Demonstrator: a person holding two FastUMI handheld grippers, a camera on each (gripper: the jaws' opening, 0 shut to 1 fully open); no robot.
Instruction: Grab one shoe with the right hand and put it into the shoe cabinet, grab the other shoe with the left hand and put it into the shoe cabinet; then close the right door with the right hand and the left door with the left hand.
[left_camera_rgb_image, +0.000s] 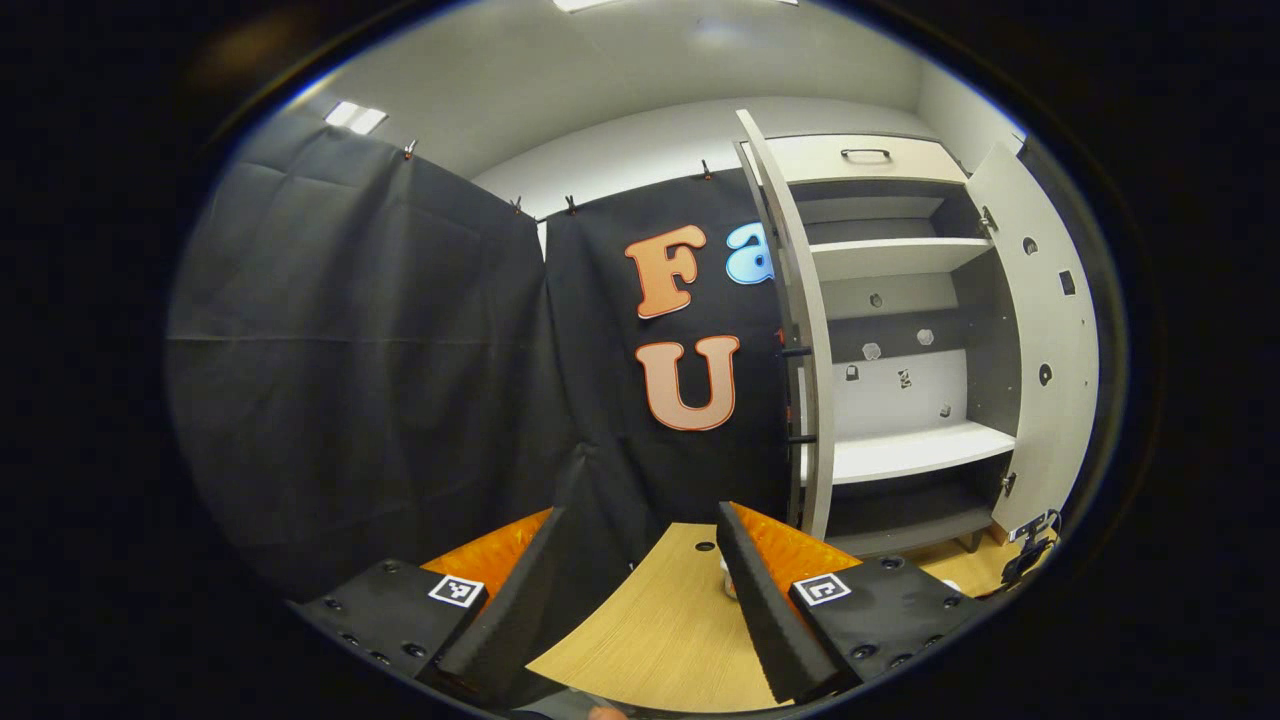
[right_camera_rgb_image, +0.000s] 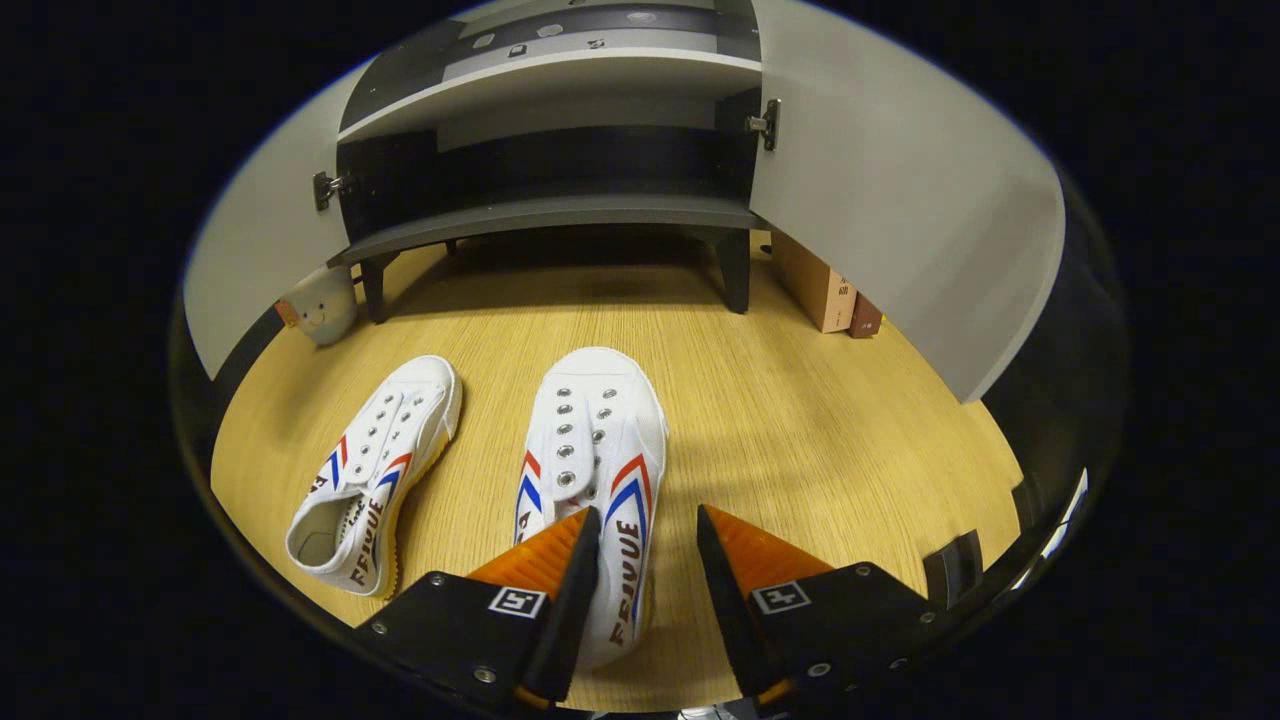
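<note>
R gripper (right_camera_rgb_image: 648, 560) is hovering wide open over the near shoe (right_camera_rgb_image: 592, 470), jaws straddling its side wall but gripping nothing; other shoe (right_camera_rgb_image: 372, 472) is lying to its left, both on floor before the open cabinet (right_camera_rgb_image: 545, 215). L gripper (left_camera_rgb_image: 640, 590) is idling open, empty. Risk: thin canvas wall is folding under the pinch, so shoe is slipping or tipping.

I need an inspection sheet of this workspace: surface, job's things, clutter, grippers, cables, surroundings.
Surface: light wood floor.
Job's things: two white shoes on the floor, right shoe and left shoe, apart; shoe cabinet with both doors open, shelves bare.
Clutter: plush toy by the left door; cardboard boxes behind the right door.
Grippers: right gripper open, above the right shoe; left gripper open, holding nothing.
Cables: nothing seen.
Surroundings: black cloth wall, white ceiling.
</note>
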